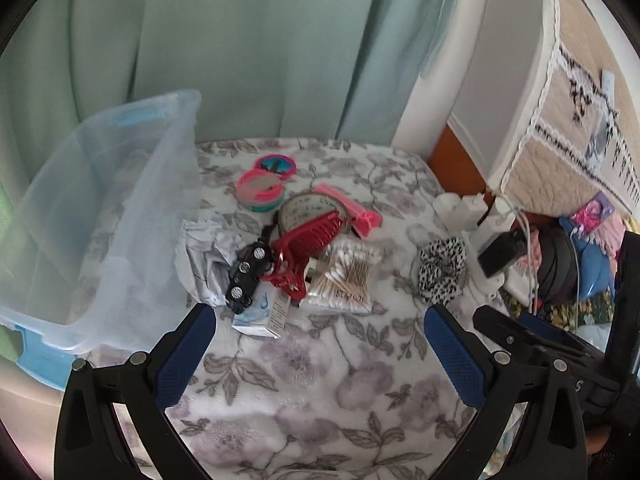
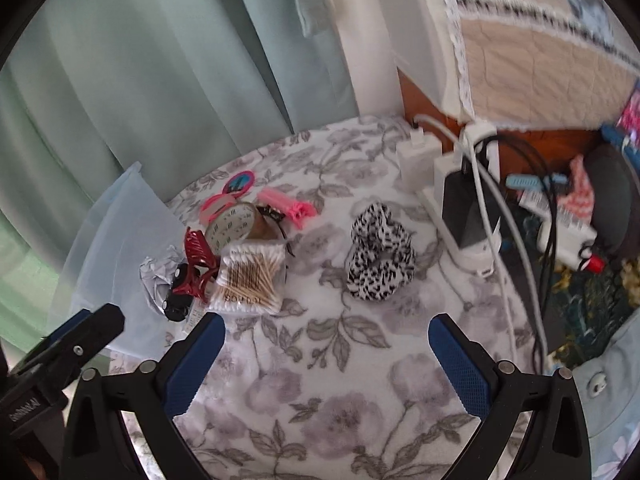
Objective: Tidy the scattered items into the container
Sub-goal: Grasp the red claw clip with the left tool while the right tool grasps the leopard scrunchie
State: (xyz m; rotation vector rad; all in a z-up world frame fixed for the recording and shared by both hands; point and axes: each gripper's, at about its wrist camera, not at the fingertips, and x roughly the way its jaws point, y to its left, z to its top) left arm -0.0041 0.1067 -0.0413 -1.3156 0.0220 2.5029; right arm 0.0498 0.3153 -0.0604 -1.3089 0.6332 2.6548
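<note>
Clear plastic container at left, seemingly empty, cluttered pile beside it, spotted scrunchie apart

The clear container is cut off at the left edge of the left wrist view, and in the right wrist view only a blurred corner shows. The red hair claw overlaps the tape roll. Print on the small carton is too small to read. Clutter behind the power strip stays indistinct.
</note>
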